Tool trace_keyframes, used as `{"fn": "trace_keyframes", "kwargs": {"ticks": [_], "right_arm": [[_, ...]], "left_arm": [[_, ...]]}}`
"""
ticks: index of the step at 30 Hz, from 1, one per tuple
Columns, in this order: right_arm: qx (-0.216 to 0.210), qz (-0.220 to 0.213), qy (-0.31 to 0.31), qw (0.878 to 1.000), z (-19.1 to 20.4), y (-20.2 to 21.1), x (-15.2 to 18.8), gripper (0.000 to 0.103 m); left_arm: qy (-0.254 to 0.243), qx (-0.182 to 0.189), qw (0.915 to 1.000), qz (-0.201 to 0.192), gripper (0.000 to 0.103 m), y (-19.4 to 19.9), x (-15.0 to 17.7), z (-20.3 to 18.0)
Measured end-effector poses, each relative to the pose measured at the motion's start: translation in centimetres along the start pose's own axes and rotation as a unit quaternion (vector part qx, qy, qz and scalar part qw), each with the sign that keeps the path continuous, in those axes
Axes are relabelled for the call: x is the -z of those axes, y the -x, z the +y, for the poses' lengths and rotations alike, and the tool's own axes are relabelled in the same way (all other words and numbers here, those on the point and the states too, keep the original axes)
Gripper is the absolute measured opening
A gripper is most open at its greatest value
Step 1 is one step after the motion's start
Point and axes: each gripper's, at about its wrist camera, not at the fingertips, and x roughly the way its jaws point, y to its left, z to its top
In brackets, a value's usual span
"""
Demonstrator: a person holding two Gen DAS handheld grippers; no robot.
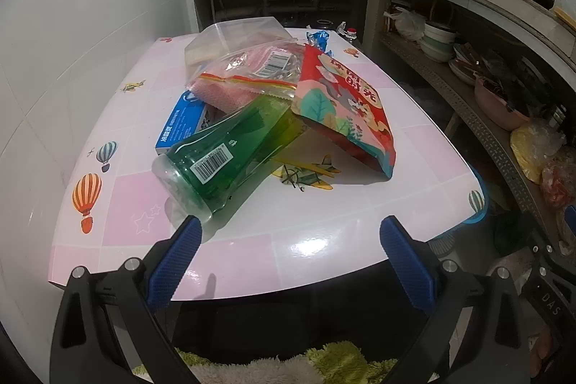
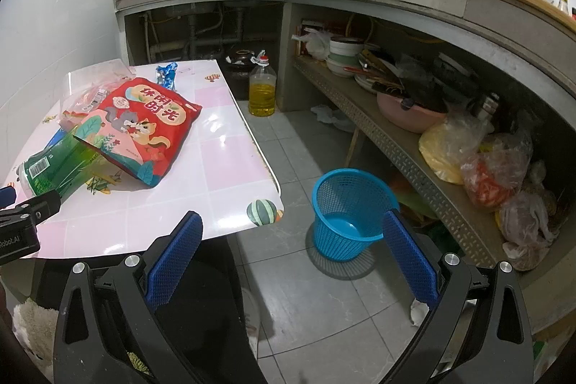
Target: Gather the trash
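red snack bag [image 2: 144, 125]: "休闲时光" | left gripper body [image 2: 18, 233]: "Robot.AI" | dark part at right edge [image 1: 550, 301]: "DAS" | green bottle [image 1: 223, 161]: barcode, digits unreadable

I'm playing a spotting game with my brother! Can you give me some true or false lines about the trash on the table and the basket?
1. The blue plastic mesh basket stands on the floor beside the pink table. True.
2. The green plastic bottle stands upright. False: it lies on its side.
3. The red snack bag with cartoon squirrels rests partly on the green bottle. True.
4. The left claw holds the bottle. False: it is open and empty.
5. The basket is full of trash. False: its blue bottom shows bare.
6. The right claw is open. True.
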Motion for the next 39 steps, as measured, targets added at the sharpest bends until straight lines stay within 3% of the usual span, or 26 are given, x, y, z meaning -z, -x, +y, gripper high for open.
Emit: {"fn": "trace_keyframes", "kwargs": {"ticks": [29,30,31,33,39], "right_arm": [[0.000,0.001,-0.001,1.000,0.0,0.0,-0.1,0.095],[0.000,0.001,-0.001,1.000,0.0,0.0,0.0,0.095],[0.000,0.001,-0.001,1.000,0.0,0.0,0.1,0.095],[0.000,0.001,-0.002,1.000,0.0,-0.1,0.1,0.095],[0.000,0.001,-0.002,1.000,0.1,-0.1,0.1,0.095]], "left_arm": [[-0.003,-0.005,1.0000,0.002,0.097,-0.1,0.0,0.5],[-0.014,-0.022,0.9997,0.001,0.097,-0.3,-0.2,0.2],[-0.016,0.001,0.9991,0.039,0.097,-0.9,0.1,0.2],[-0.003,-0.005,1.0000,0.002,0.097,-0.1,0.0,0.5],[-0.003,-0.004,1.0000,0.002,0.097,-0.1,0.0,0.5]]}}
